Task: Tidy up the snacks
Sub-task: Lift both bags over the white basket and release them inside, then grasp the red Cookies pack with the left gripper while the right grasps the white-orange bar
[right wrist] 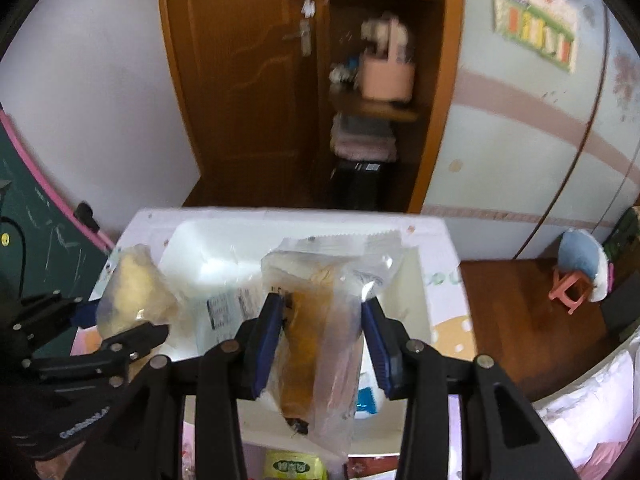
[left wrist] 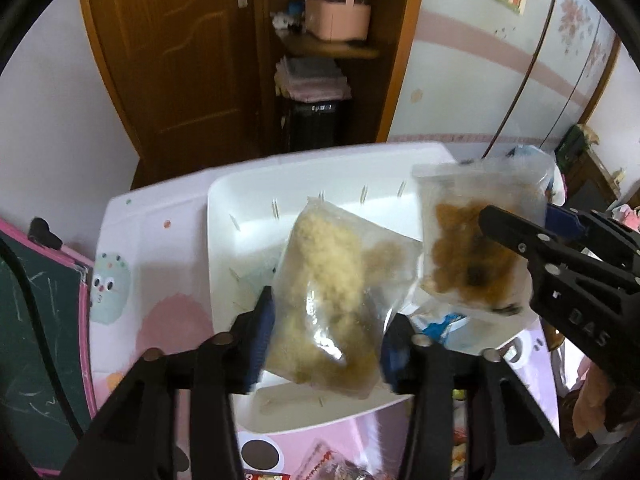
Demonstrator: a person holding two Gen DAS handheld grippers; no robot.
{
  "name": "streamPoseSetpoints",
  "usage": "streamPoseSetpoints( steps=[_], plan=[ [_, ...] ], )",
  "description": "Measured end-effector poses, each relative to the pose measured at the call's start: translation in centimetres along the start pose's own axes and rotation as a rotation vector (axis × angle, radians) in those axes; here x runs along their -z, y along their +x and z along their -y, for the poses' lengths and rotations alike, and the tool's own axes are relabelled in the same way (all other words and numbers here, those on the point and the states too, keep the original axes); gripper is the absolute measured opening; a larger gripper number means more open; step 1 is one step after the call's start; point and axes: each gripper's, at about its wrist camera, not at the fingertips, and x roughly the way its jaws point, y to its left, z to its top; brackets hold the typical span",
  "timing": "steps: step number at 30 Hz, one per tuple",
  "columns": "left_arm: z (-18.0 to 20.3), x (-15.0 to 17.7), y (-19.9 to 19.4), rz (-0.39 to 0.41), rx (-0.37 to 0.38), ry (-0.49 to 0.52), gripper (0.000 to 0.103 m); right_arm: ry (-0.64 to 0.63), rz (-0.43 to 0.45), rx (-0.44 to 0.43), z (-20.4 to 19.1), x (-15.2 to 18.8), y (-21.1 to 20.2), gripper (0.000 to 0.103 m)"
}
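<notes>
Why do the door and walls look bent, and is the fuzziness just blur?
Both wrist views are fisheye, so the door bows. Left wrist view: pale snack bag in the left gripper is smeared. Right wrist view: shelf basket is blurred; glare glints on the brown snack bag in the right gripper.

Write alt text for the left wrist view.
The left tool grips a clear pouch of pale yellow snack above a white tray. At right, the right tool holds a clear pouch of brown snack.
</notes>
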Motion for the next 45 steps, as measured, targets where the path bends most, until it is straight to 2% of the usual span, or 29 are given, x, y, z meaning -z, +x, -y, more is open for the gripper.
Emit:
streamPoseSetpoints(
  steps=[1,2,5,9,12,14,19,26,28,30,35,40,45],
  plan=[
    [-0.2,0.1,0.4,-0.011,-0.002,-0.008,0.077,-0.005,0.006,-0.005,-0.1,0.0,0.2,0.042],
    [-0.6,0.1,0.6,-0.007,-0.013,-0.026,0.08,-0.015,0.015,0.004,-0.3,0.0,0.2,0.042],
    [-1.7,0.5,0.1,0.023,-0.011,-0.062,0.08,-0.058,0.047,0.058,-0.9,0.3,-0.6,0.046],
    [-2.8,1.1,-1.5,0.069,-0.024,-0.083,0.08,-0.071,0.069,0.074,-0.8,0.6,-1.9,0.049],
    [-2.9,2.0,-3.8,0.146,-0.038,-0.06,0.08,-0.073,0.083,0.079,-0.2,0.7,-3.3,0.049],
    [-2.7,2.8,-5.6,0.208,-0.073,-0.027,0.08,-0.075,0.093,0.088,-0.1,1.1,-4.5,0.049],
    [-1.7,5.0,-10.6,0.283,-0.1,0.042,0.08,-0.097,0.135,0.103,0.1,2.9,-9.0,0.049],
    [-1.6,8.9,-17.2,0.373,-0.084,0.029,0.08,-0.122,0.203,0.092,-0.5,6.4,-16.1,0.049],
    [-1.7,9.9,-18.2,0.366,-0.081,0.028,0.08,-0.131,0.22,0.085,-0.7,7.7,-18.1,0.049],
    [-2.1,11.3,-19.2,0.33,-0.026,0.024,0.08,-0.142,0.229,0.07,-1.2,8.9,-19.6,0.055],
    [-3.1,14.5,-19.8,0.255,0.014,-0.001,0.082,-0.205,0.241,0.06,-2.4,12.6,-22.1,0.063],
    [-3.7,18.3,-19.1,0.23,-0.016,0.048,0.091,-0.25,0.21,0.079,-2.9,16.3,-22.1,0.065],
    [-5.4,21.4,-17.3,0.175,0.001,0.02,0.091,-0.243,0.09,0.058,-2.5,19.7,-19.4,0.068]
  ],
)
